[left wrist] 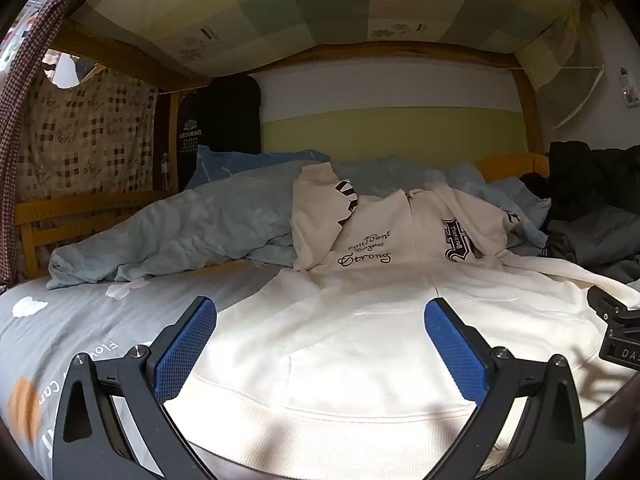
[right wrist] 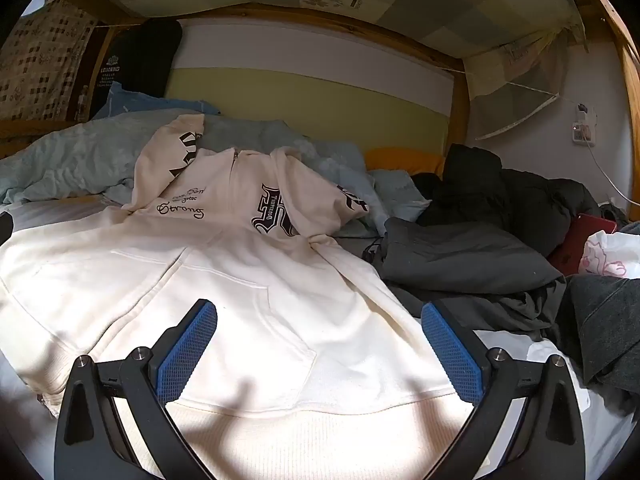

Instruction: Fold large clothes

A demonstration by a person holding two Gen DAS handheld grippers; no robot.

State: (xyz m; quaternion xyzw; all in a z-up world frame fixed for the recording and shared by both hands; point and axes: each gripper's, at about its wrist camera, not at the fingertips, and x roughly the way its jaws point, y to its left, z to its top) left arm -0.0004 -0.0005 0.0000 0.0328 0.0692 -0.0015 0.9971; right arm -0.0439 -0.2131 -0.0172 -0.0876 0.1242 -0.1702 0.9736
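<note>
Cream-white printed cotton hoodie lying front-up on the bed, long axis running away from both grippers, left gripper and right gripper hovering with fingers spread wide, empty, over its ribbed hem

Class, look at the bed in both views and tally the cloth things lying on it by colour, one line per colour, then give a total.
White: 1, the hoodie spread flat
Pale blue: 1, the crumpled duvet
Black or dark grey: 1 heap of dark clothes; the pieces in it cannot be told apart
Total: 3
</note>
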